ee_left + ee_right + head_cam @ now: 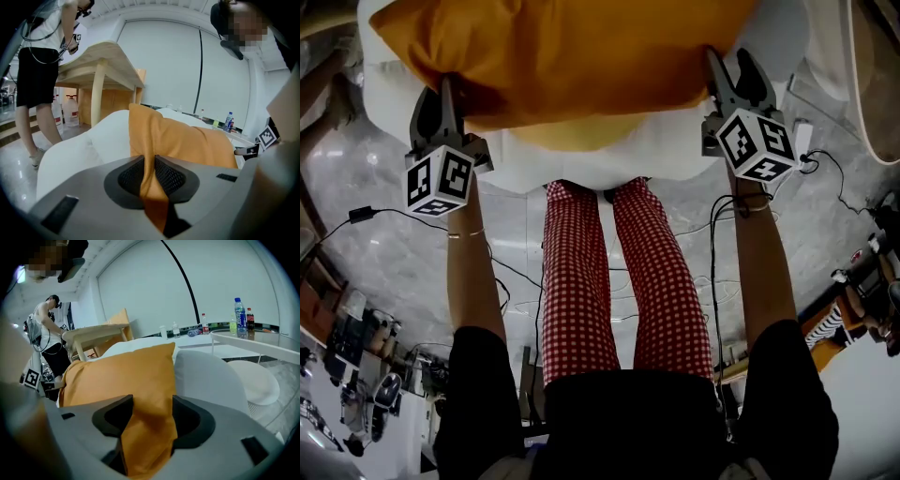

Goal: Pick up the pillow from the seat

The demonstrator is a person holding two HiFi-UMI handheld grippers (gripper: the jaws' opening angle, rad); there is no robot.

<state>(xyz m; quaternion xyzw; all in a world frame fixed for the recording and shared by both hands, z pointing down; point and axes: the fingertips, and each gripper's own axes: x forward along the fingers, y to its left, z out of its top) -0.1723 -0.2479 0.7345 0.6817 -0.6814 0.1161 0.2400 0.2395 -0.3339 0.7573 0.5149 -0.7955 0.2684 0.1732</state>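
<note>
Starting at your left, keep the left hand-held gripper (441, 86) as it is: its jaws are pinched on a fold of fabric at the near corner of the orange pillow (572, 56), and that hold looks sound. The pillow lies across the white seat (581, 167), its near edge toward you. On your right, the right hand-held gripper (733, 66) stands spread wide, with the other corner between its jaws but not pressed. Push it in deeper, close on a thick fold, then raise both hands together and level so neither corner slips.
</note>
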